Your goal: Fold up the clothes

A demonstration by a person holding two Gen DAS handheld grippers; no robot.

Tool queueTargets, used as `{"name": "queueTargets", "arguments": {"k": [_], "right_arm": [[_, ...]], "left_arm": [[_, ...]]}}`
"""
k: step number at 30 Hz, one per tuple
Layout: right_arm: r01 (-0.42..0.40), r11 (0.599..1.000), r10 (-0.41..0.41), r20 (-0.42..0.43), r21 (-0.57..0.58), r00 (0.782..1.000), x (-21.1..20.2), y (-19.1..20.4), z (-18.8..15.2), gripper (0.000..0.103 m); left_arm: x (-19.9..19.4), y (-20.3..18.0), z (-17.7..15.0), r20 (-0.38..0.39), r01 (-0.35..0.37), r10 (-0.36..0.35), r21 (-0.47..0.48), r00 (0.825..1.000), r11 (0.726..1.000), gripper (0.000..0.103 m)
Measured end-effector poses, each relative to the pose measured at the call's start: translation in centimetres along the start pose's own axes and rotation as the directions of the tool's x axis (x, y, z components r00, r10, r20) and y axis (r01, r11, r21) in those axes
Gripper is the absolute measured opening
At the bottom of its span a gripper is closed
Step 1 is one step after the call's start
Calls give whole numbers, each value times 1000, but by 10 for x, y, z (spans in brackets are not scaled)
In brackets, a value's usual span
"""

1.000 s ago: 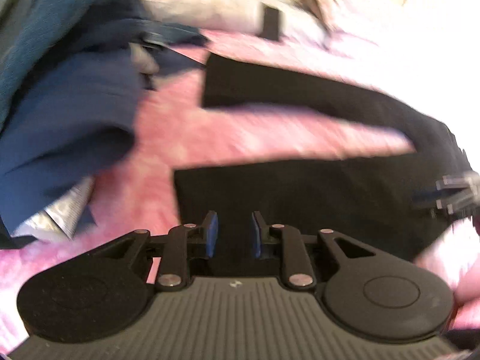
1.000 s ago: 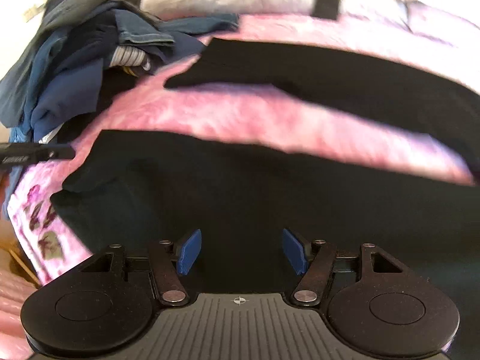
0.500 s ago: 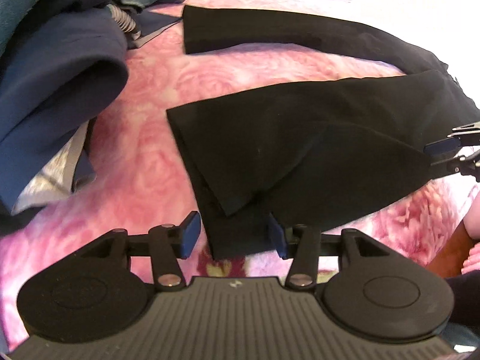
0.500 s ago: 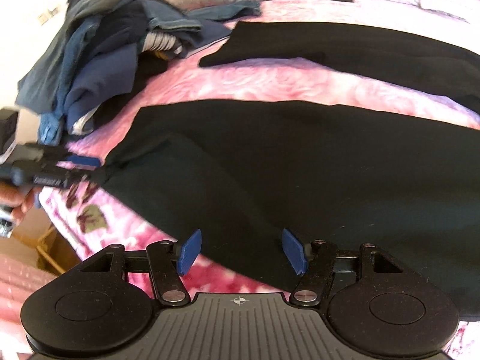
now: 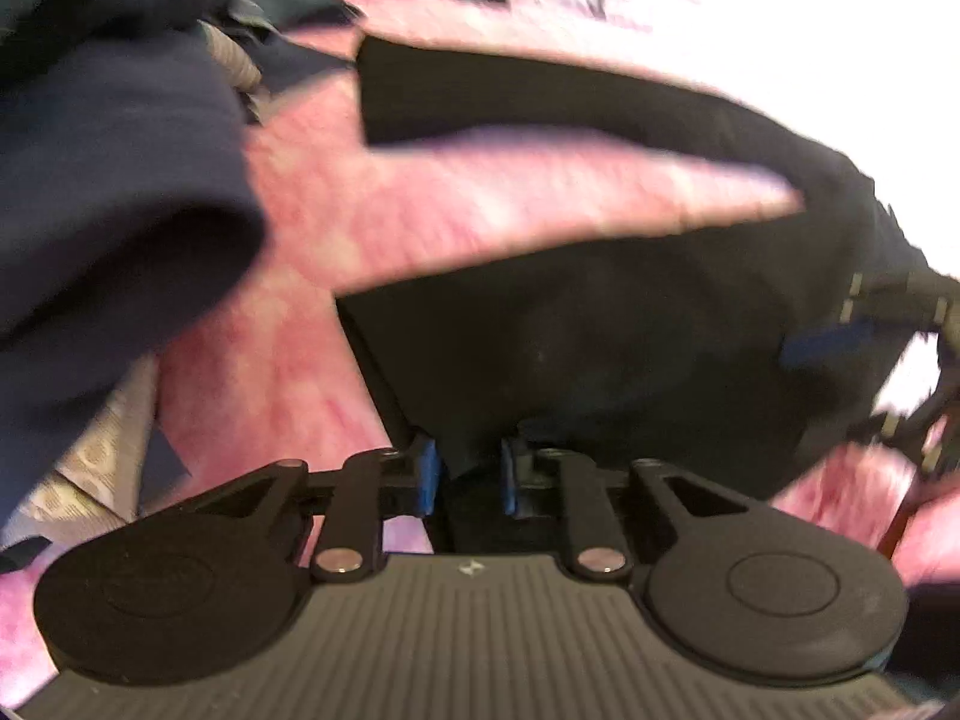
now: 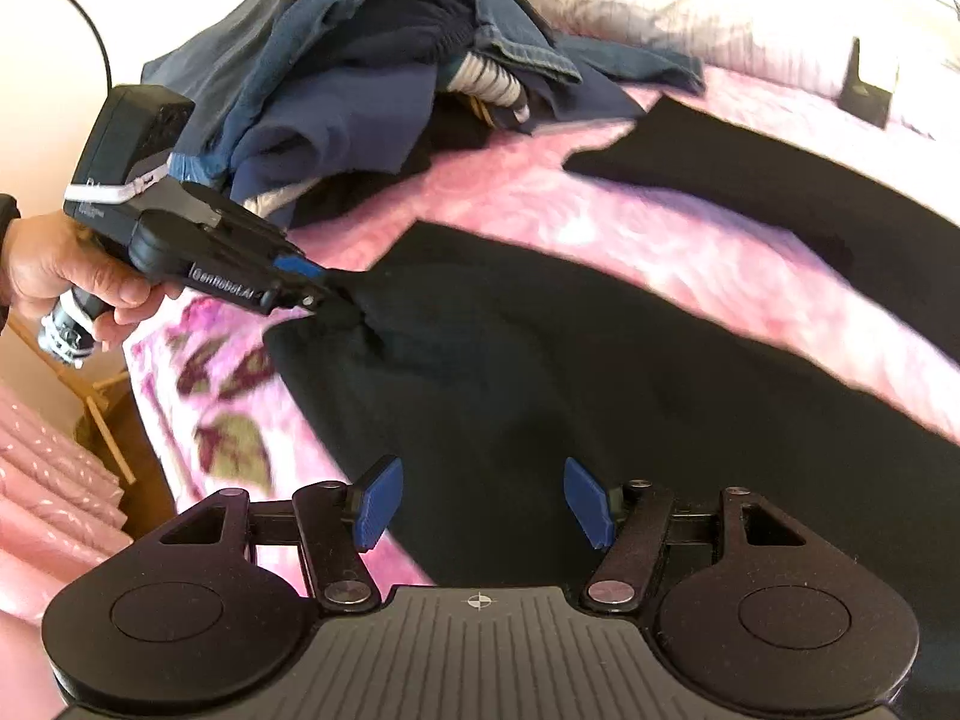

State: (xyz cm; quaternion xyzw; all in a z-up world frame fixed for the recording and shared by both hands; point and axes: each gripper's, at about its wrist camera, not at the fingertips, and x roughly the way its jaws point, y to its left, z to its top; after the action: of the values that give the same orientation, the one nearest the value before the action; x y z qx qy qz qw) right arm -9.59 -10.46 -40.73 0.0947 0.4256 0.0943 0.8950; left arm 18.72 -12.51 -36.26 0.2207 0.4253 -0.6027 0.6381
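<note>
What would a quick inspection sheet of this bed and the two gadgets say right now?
Surface: pink floral blanket on a bed.
Job's things: black trousers spread flat, legs apart.
Clutter: pile of blue clothes at the blanket's far left; pale pillow behind.
Grippers: left gripper pinches the trousers' edge; right gripper open above the trousers.
Cables: black cable against the wall.
Surroundings: pink bags beside the bed.

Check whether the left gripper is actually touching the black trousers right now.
Touching. The right wrist view shows the left gripper pinching a bunched fold at the hem of the black trousers; its own view shows cloth between the fingers.
</note>
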Motion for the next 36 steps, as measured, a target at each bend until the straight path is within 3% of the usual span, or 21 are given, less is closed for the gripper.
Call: {"name": "queueTargets", "arguments": {"k": [3, 8, 12, 14, 16, 21, 26, 29, 31, 33, 36], "right_arm": [[-31, 999, 31, 8, -25, 999, 8, 11, 6, 63], [-64, 998, 63, -55, -18, 997, 27, 18, 4, 63], [-75, 997, 73, -98, -18, 992, 37, 23, -8, 63], [-78, 997, 74, -103, -27, 992, 38, 26, -11, 63], [-85, 996, 83, -118, -13, 990, 40, 27, -13, 63], [-183, 982, 169, -215, -44, 962, 41, 39, -17, 63], [-174, 985, 174, -142, 10, 974, 40, 30, -3, 63], [-145, 989, 145, -118, 11, 982, 56, 24, 4, 63], [-150, 988, 152, -116, 26, 981, 68, 21, 5, 63], [-177, 983, 182, -131, 47, 975, 72, 27, 3, 75], [-257, 965, 262, -167, 51, 951, 64, 41, -3, 76]], "left_arm": [[-8, 6, 5, 20, 44, -44, -28, 999, 999, 13], [-9, 12, -8, -56, 120, -123, -55, 991, 991, 16], [-7, 8, -24, -93, 135, -141, -65, 986, 989, 18], [-9, 5, -28, -108, 143, -149, -67, 983, 988, 2], [-14, -1, -37, -142, 157, -162, -43, 977, 987, 0], [-40, -8, -58, -159, 132, -132, -11, 978, 991, 0], [-40, -18, -41, -75, 117, -110, 104, 991, 988, 2], [-15, -23, -24, -72, 112, -100, 179, 992, 978, 22], [2, -20, -20, -131, 111, -90, 162, 987, 981, 20], [4, -18, -26, -168, 113, -89, 142, 982, 983, 20], [-7, -24, -37, -251, 104, -66, 139, 966, 985, 18]]}}
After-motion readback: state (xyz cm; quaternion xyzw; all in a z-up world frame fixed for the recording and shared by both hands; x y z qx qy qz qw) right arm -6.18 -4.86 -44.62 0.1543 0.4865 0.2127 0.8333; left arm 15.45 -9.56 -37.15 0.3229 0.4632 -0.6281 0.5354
